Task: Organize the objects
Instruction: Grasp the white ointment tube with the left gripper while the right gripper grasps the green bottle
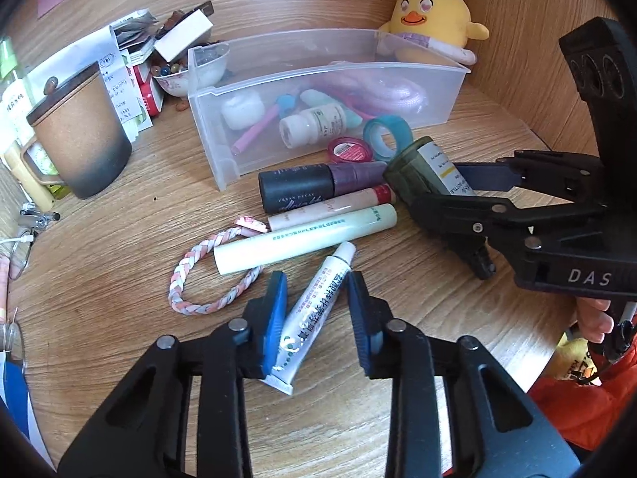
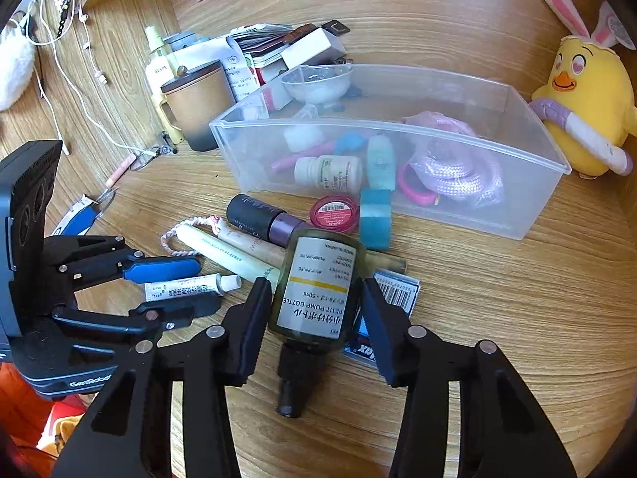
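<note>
A: Surface and surroundings?
B: Wood-grain desk (image 1: 119, 247) with wood-grain walls; clear plastic bin (image 2: 517, 215) near the corner.
A: Gripper status?
B: In front of the bin, left gripper (image 1: 316, 302) is clenched on a white ointment tube (image 1: 318, 298); right gripper (image 2: 314, 298) grasps a green pump bottle (image 2: 318, 290).

You see a dark green pump bottle (image 2: 316, 290) with a white label and yellow stripe, a white ointment tube (image 1: 314, 298), a pale green tube (image 1: 304, 239), a pink-and-white braided band (image 1: 207, 275) (left of centre), and a yellow plush chick (image 1: 434, 20) at upper right.
</note>
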A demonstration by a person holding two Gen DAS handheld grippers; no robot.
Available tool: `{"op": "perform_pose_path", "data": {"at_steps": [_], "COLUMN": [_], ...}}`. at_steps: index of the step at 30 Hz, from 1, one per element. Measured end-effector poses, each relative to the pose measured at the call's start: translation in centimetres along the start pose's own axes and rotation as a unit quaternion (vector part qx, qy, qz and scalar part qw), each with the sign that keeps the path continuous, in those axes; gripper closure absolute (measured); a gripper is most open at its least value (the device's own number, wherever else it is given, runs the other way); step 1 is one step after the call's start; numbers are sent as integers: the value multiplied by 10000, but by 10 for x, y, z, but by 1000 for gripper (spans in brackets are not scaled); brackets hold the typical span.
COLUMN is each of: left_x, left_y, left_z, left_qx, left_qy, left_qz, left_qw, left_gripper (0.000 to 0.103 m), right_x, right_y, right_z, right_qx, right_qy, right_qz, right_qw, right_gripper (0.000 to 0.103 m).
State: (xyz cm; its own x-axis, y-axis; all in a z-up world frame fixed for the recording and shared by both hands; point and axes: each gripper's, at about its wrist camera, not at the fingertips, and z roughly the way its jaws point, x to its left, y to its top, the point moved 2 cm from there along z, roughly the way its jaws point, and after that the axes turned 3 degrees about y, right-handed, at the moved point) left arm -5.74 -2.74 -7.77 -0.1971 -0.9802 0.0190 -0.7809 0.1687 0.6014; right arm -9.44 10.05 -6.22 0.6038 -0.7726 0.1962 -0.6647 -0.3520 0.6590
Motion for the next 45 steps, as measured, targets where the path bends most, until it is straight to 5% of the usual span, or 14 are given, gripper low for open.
{"op": "perform_pose_path", "data": {"at_steps": [2, 11, 28, 45], "left_x": [1, 0, 30, 64], "left_y": [-2, -2, 69, 130], "left_z": [-1, -15, -66, -59], "left_qx": [-12, -161, -1333, -1623], "left_qy": [-15, -29, 67, 216], "left_qz": [-35, -187, -650, -1021], "left_qw": [10000, 9997, 9889, 9812], "left_gripper": [87, 88, 88, 88], "right_x": [0, -3, -14, -38], "right_y": [-1, 2, 50, 119], "right_z": [-2, -24, -65, -53], "right_qx": [-27, -333, -1190, -1518], "right_qy": [-17, 40, -223, -763], "right_qz": [3, 95, 113, 8], "right_qw": [10000, 9994, 9926, 9855], "right_gripper": [63, 64, 64, 64]}}
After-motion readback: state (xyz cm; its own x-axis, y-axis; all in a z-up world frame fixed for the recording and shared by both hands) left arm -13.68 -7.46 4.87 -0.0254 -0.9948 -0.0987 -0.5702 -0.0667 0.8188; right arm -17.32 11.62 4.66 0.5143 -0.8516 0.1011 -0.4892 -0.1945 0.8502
